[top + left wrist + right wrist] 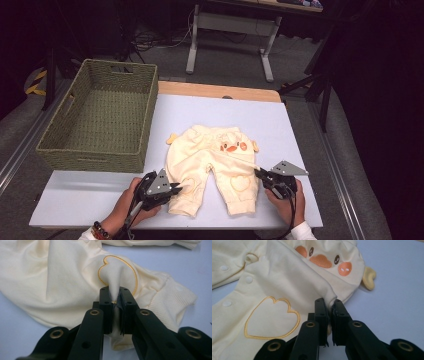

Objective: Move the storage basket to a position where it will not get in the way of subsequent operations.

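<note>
Both tools pinch the baby pants' outer leg edges.

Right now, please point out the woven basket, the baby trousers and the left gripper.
woven basket [95, 155], high view, near wall.
baby trousers [200, 150], high view, left leg's upper part.
left gripper [114, 298], left gripper view, between fingertips pinching cloth.

even overhead light falls on the pale table, which reads bright without glare, while the far room and the right side sink into near black. the cream trousers cast only thin soft shadows. the high view is slightly soft and grainy. in both gripper views the cloth is sharp at mid-distance, and the near black jaws show dull highlights and mild blur.
</note>
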{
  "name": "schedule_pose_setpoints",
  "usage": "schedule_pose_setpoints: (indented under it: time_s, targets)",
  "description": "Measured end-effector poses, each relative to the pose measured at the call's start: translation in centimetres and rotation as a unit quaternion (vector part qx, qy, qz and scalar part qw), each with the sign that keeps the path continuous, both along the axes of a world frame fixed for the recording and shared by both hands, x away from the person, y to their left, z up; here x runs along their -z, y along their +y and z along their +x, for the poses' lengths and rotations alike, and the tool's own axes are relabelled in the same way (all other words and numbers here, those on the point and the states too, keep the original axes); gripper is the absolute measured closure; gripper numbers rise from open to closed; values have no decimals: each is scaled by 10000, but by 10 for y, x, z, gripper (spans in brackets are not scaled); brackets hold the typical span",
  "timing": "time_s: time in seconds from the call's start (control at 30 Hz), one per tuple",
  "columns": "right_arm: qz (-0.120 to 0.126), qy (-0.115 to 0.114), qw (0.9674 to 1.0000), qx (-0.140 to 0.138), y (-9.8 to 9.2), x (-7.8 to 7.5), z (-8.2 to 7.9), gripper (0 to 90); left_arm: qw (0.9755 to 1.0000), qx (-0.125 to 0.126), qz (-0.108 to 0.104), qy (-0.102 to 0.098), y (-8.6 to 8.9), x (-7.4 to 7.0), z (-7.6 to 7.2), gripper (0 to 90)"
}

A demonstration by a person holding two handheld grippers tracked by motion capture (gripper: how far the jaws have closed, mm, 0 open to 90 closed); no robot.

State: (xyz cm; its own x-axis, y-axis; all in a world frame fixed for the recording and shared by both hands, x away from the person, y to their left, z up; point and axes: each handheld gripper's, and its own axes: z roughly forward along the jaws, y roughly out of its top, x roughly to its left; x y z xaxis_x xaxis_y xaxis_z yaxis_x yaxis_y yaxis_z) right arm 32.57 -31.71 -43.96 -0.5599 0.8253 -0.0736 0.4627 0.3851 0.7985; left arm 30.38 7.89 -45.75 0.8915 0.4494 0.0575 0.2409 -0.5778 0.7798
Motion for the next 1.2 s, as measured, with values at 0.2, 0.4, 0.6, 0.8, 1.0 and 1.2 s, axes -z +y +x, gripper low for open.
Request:
schedule_pose_setpoints:
  time_s: [0.2, 0.4, 0.6, 0.8, 1.0, 1.2]
  targets:
    - [57, -172, 9998, 31, -3, -3, -1, 785, 9997, -75, -117, -206, 6, -10, -2, 766]
    - [176, -432, 9989, -56, -3, -7, -4, 707, 9983, -234, -373, -390, 17, -19, -2, 767]
    - [102, -375, 9991, -160, 2, -2, -2, 668, 9987, -255, -354, -264, 17, -14, 2, 703]
    - [11, -274, 9994, -219, 7, 3, 0, 656, 9993, -230, -229, -189, 11, -5, 5, 642]
    - [-79, -192, 9993, -311, 12, 7, 2, 643, 9999, -68, -112, -7, 7, 3, 7, 705]
    - [-79, -233, 9991, -342, 13, 7, 1, 609, 10000, 17, -26, 39, 5, 5, 6, 740]
